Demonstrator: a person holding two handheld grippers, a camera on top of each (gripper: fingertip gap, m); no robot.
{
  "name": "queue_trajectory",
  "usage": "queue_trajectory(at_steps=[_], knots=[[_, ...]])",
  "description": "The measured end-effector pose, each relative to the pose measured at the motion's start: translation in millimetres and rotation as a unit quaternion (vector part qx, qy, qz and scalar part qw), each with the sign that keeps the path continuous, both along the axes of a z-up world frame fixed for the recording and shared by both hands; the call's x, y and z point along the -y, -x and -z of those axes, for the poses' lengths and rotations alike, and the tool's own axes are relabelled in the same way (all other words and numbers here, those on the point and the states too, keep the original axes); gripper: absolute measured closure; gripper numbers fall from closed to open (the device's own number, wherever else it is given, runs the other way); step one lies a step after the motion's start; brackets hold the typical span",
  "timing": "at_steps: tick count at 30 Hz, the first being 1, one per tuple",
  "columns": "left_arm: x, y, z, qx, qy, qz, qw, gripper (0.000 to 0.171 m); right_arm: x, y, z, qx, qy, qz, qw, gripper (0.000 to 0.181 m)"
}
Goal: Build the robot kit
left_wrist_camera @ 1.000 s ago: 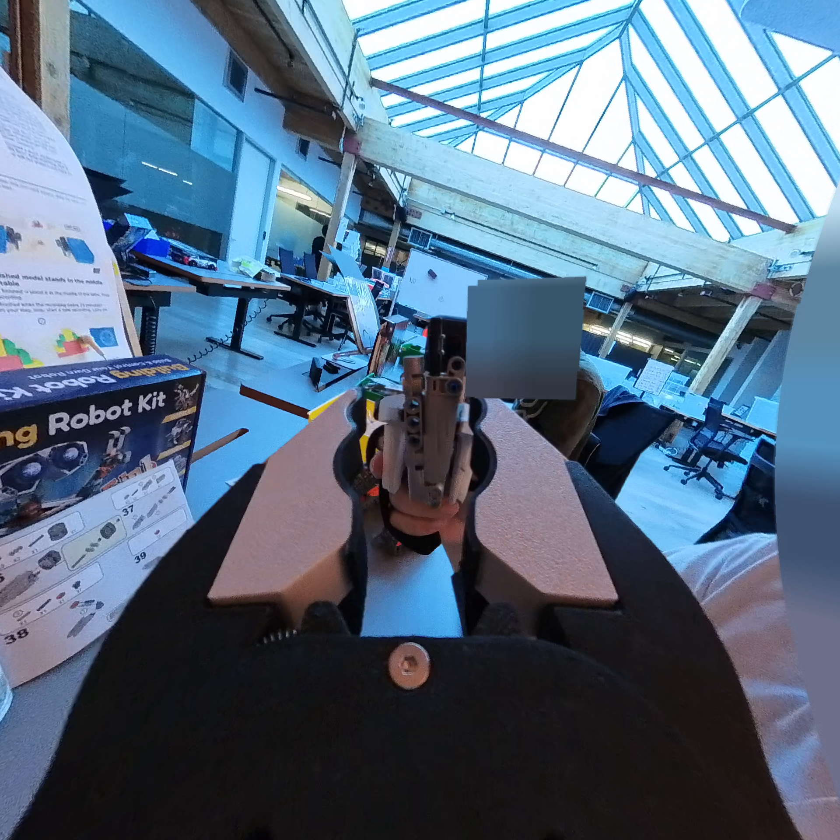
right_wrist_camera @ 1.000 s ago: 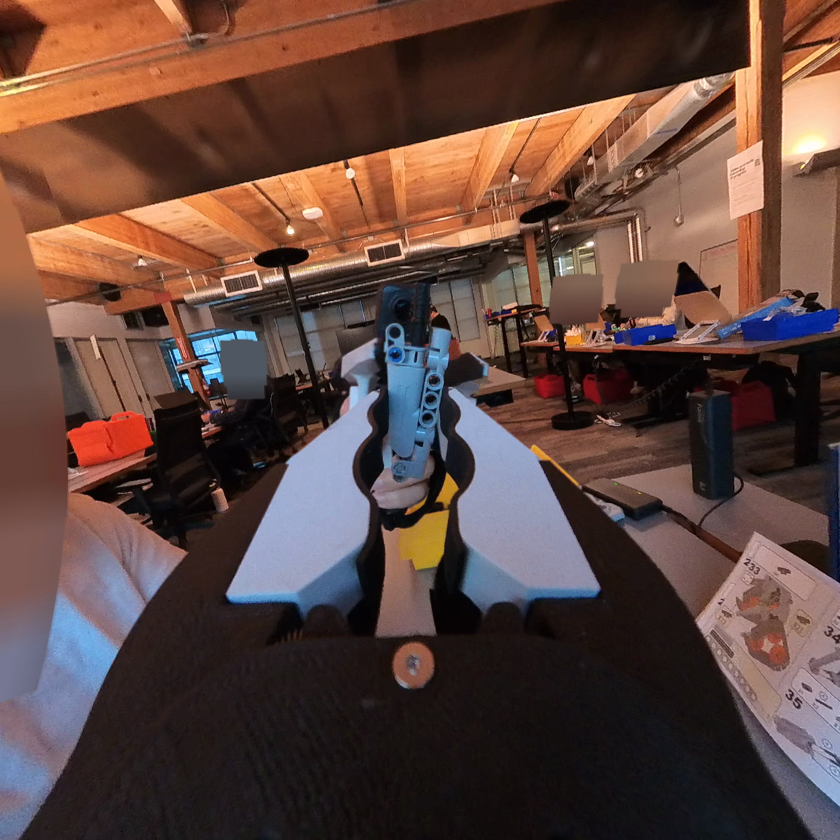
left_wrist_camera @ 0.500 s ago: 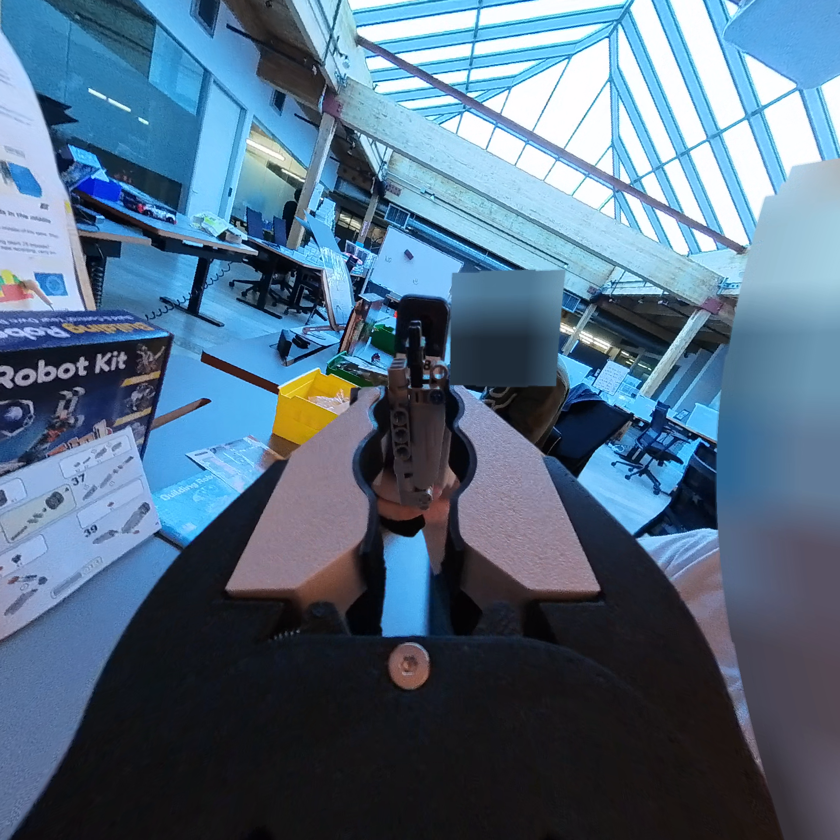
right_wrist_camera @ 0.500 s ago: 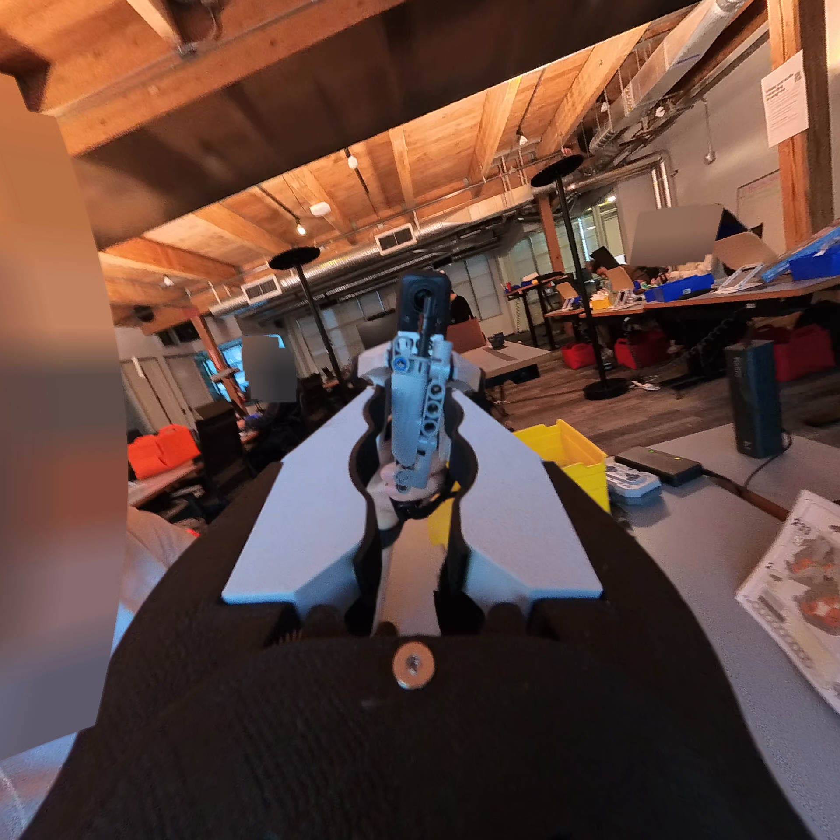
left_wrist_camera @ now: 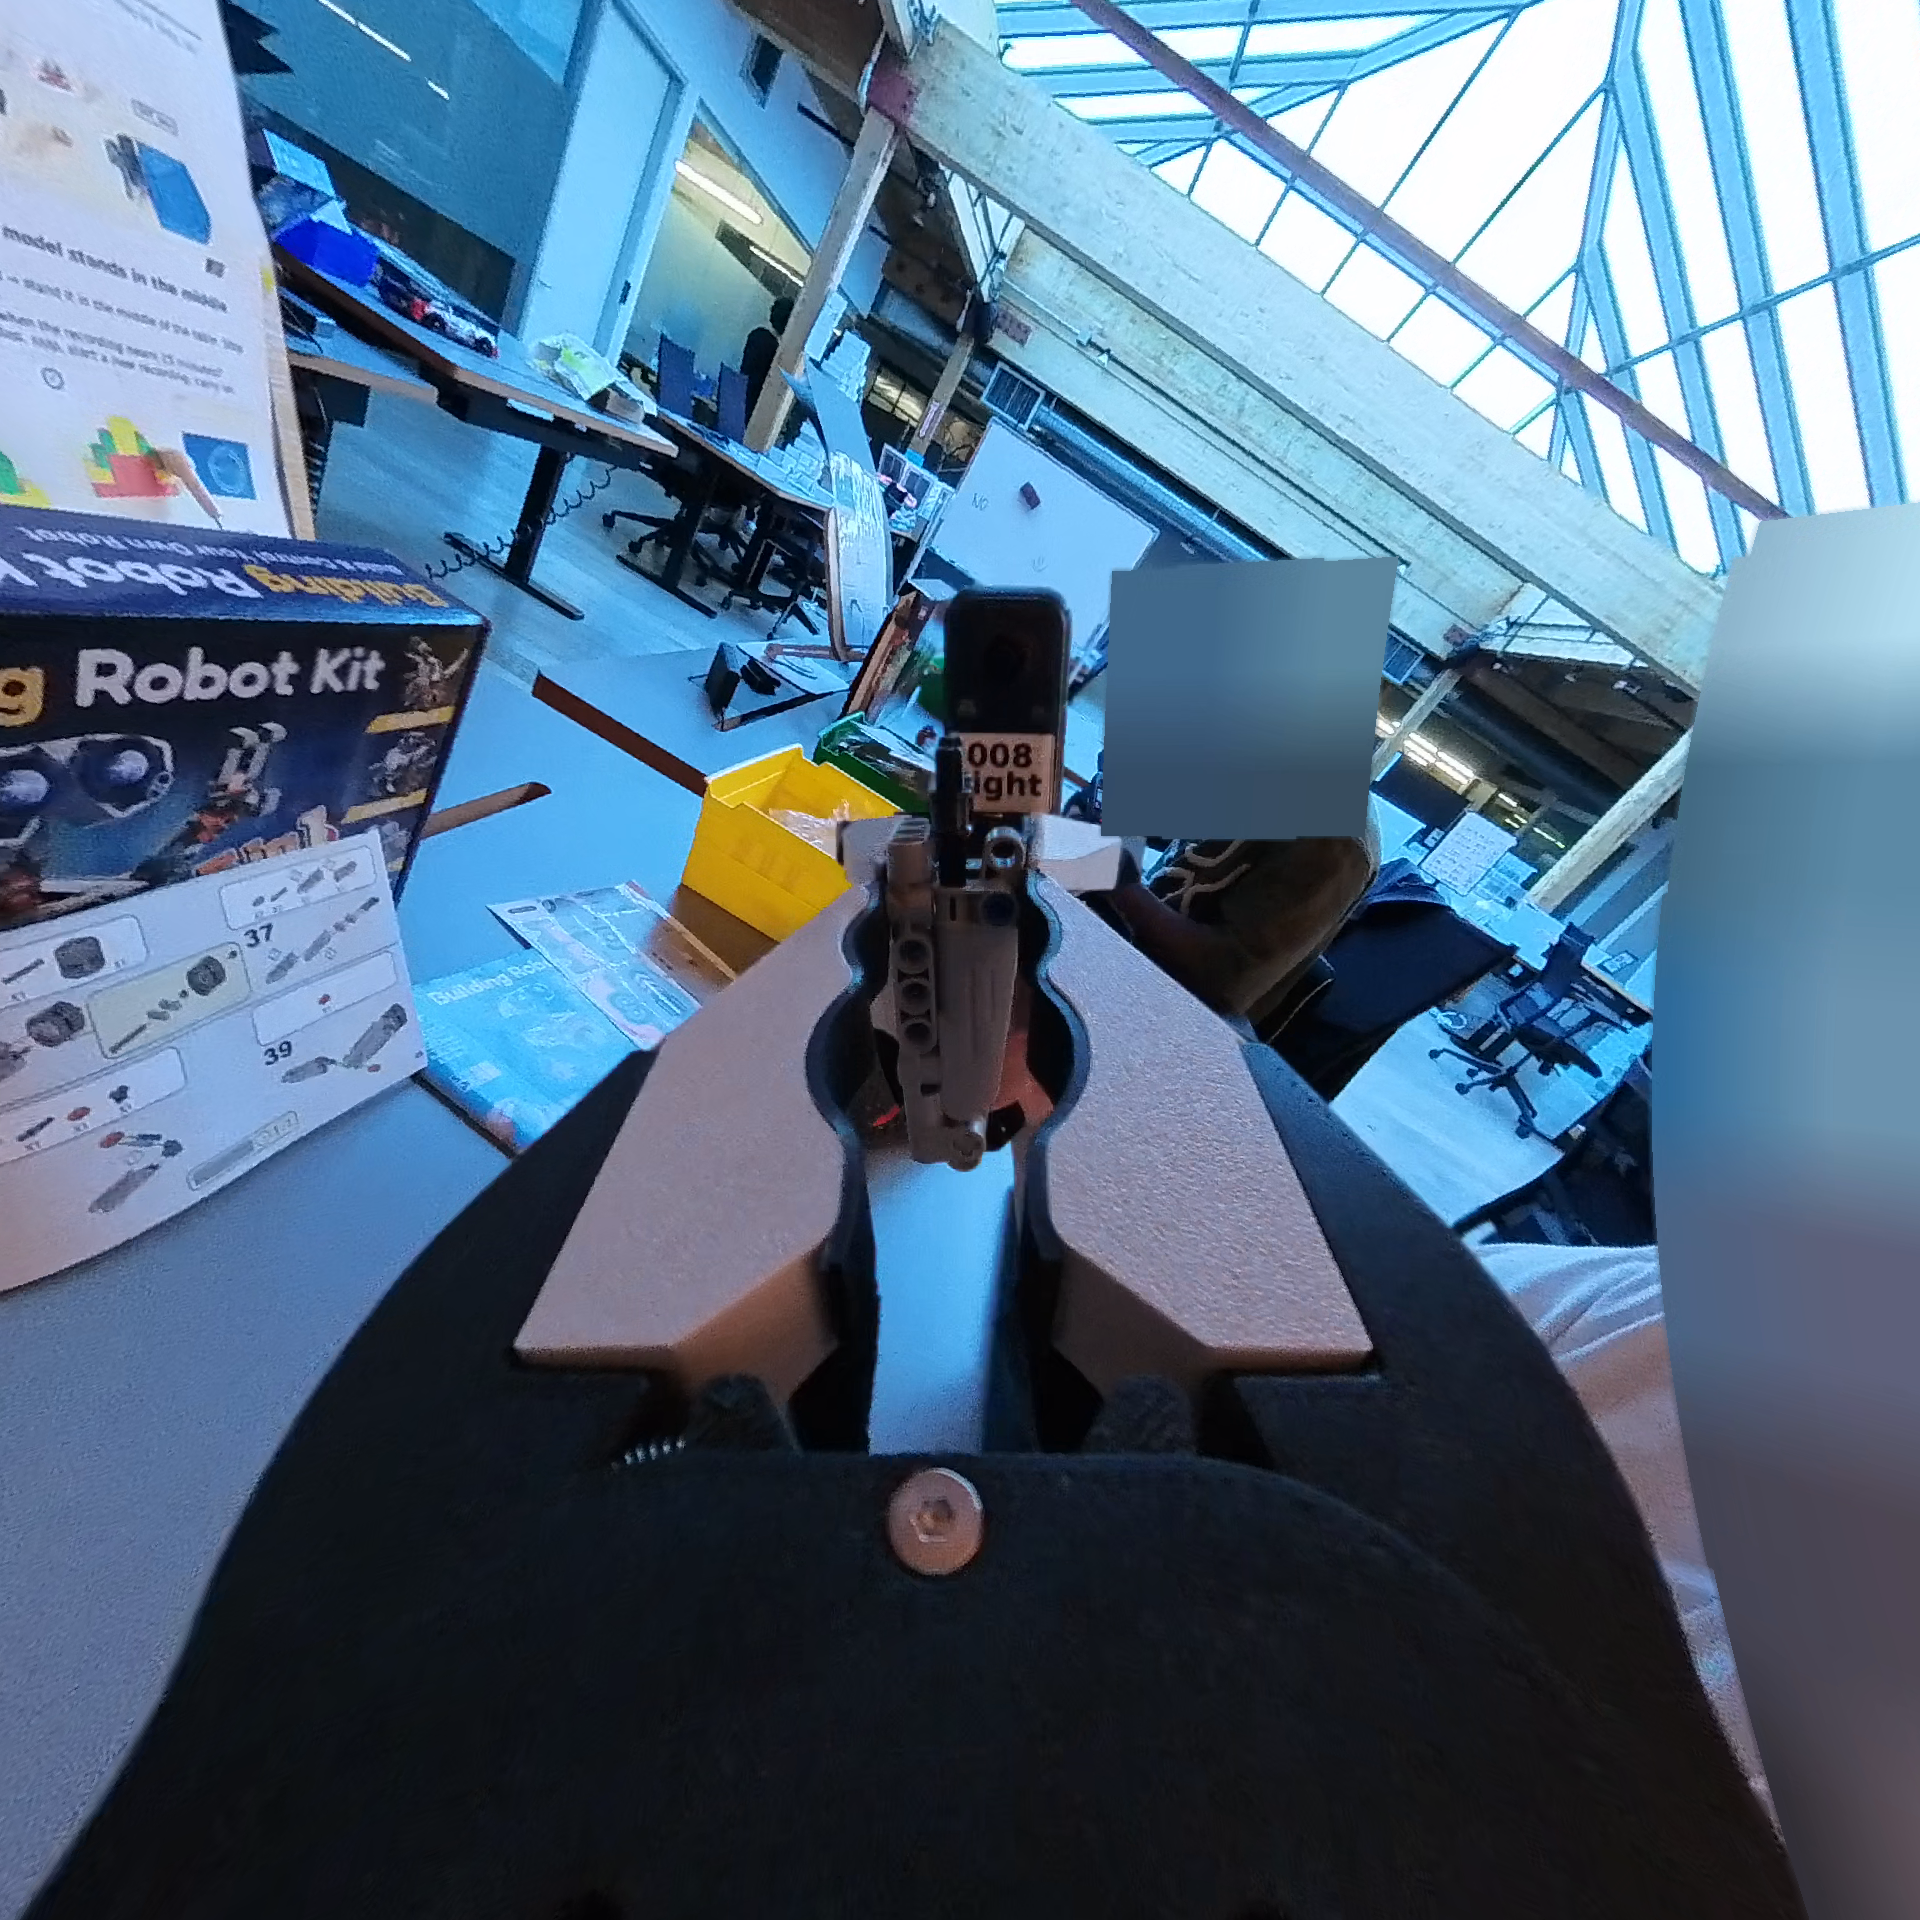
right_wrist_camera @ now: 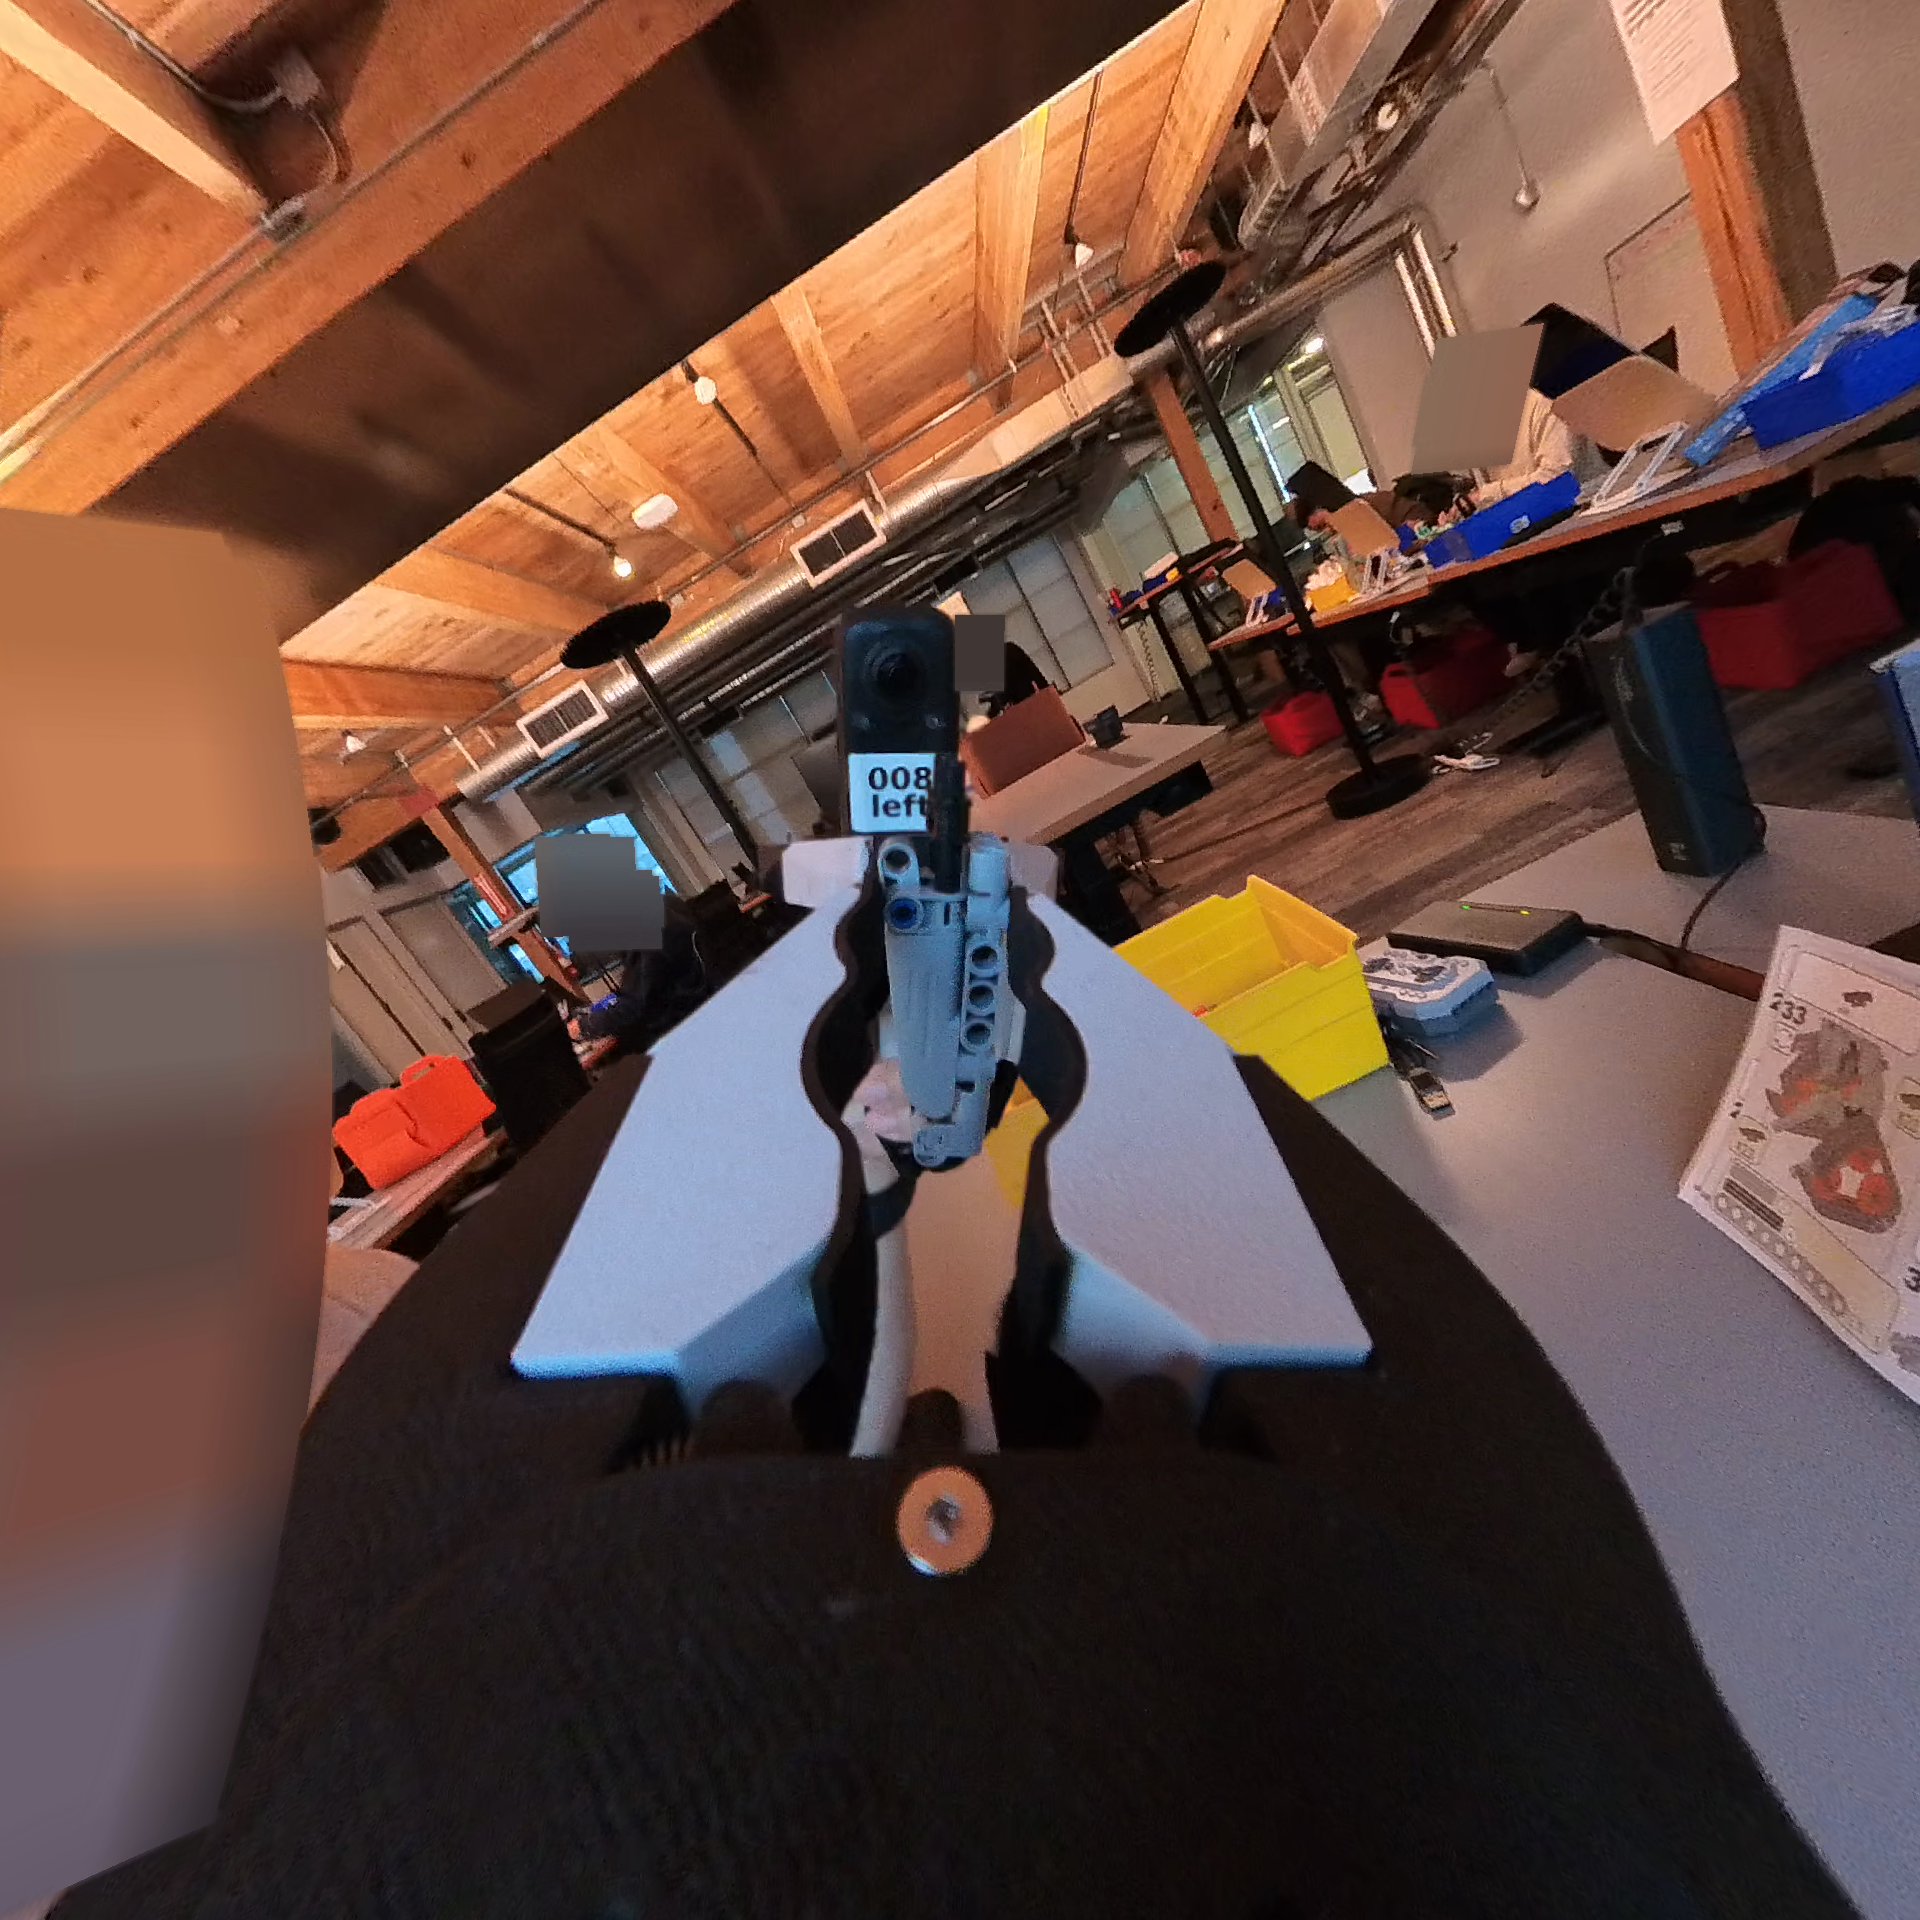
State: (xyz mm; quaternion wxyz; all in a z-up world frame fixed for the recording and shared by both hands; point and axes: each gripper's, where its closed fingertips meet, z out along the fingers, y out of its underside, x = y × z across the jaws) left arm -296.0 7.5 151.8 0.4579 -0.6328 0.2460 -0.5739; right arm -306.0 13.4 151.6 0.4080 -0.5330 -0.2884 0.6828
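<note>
The grey building-brick assembly (left_wrist_camera: pixel 951 997) stands nearly upright in the air between the two claws, its long axis vertical, a thin black rod at its top and a small pin at its lower end. The left claw (left_wrist_camera: pixel 948 935) is closed on it from one side and the right claw (right_wrist_camera: pixel 940 935) from the opposite side, so both are raised above the bench (left_wrist_camera: pixel 187 1382) and point at each other, tilted slightly upward. Only the left wrist view shows the dark kit box (left_wrist_camera: pixel 208 707), the open instruction sheet (left_wrist_camera: pixel 187 1029) leaning against it, and the skylight (left_wrist_camera: pixel 1558 208). Only the right wrist view shows a wooden ceiling, another instruction page (right_wrist_camera: pixel 1818 1143), a dark upright box (right_wrist_camera: pixel 1673 738). The yellow bin (right_wrist_camera: pixel 1278 987) appears in both.
</note>
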Motion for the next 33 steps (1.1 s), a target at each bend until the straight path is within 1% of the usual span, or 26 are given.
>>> queue_trajectory(at_steps=[3, 6, 9, 11, 12, 14, 16, 17, 18, 19, 20, 21, 22, 24, 25, 26, 27, 28, 30, 33], knots=[[0, -2, 3, 0.005, 0.014, 0.013, 1.0, 0.15, 0, -1, 3, 0.013, -0.01, 0.006, 1.0, 0.159], [-3, -2, 6, 0.012, 0.025, 0.019, 0.999, 0.15, -5, -2, 4, 0.002, 0.014, 0.006, 1.0, 0.159], [-2, -3, 8, 0.017, 0.024, 0.042, 0.999, 0.148, -7, -2, 5, -0.016, 0.041, -0.012, 0.999, 0.16], [-5, -4, 9, 0.024, 0.035, 0.046, 0.998, 0.147, -10, 0, 8, -0.013, 0.046, -0.008, 0.999, 0.159], [-8, -5, 12, 0.019, 0.036, 0.041, 0.998, 0.15, -12, 1, 10, -0.009, 0.044, -0.002, 0.999, 0.159], [-11, -5, 13, 0.023, 0.036, 0.037, 0.998, 0.15, -14, 2, 9, -0.012, 0.038, 0.005, 0.999, 0.159], [-8, -4, 10, 0.039, 0.044, 0.055, 0.997, 0.15, -11, 2, 4, -0.016, -0.011, 0.005, 1.0, 0.158], [-5, -5, 10, 0.045, 0.054, 0.07, 0.995, 0.149, -10, 1, 2, -0.013, -0.051, 0.015, 0.999, 0.151], [-4, -4, 9, 0.051, 0.062, 0.081, 0.993, 0.15, -12, -1, 0, -0.008, -0.094, 0.037, 0.995, 0.126], [-3, -3, 8, 0.06, 0.069, 0.088, 0.992, 0.149, -10, -3, -2, 0.002, -0.151, 0.058, 0.987, 0.106], [-3, -2, 9, 0.064, 0.075, 0.093, 0.991, 0.149, -7, -5, 0, 0.02, -0.223, 0.079, 0.971, 0.098], [-2, -2, 10, 0.061, 0.079, 0.098, 0.99, 0.149, -3, -7, 3, 0.045, -0.306, 0.109, 0.945, 0.086], [-1, -2, 11, 0.057, 0.081, 0.103, 0.99, 0.149, 3, -8, 7, 0.072, -0.391, 0.139, 0.907, 0.074], [4, -4, 15, 0.044, 0.09, 0.122, 0.987, 0.15, 11, -6, 15, 0.131, -0.525, 0.193, 0.819, 0.07], [8, -5, 17, 0.038, 0.093, 0.135, 0.986, 0.15, 13, -3, 20, 0.162, -0.57, 0.211, 0.778, 0.068], [11, -7, 18, 0.035, 0.096, 0.143, 0.984, 0.149, 12, 0, 25, 0.191, -0.601, 0.223, 0.743, 0.069], [13, -9, 19, 0.032, 0.098, 0.149, 0.983, 0.15, 12, 3, 32, 0.221, -0.617, 0.223, 0.722, 0.07], [14, -10, 20, 0.027, 0.101, 0.154, 0.983, 0.149, 13, 6, 38, 0.239, -0.62, 0.215, 0.716, 0.073], [16, -13, 22, 0.022, 0.103, 0.156, 0.982, 0.149, 16, 9, 36, 0.233, -0.629, 0.219, 0.709, 0.084], [20, -15, 23, 0.017, 0.105, 0.166, 0.98, 0.15, 21, 10, 33, 0.216, -0.63, 0.216, 0.714, 0.085]])
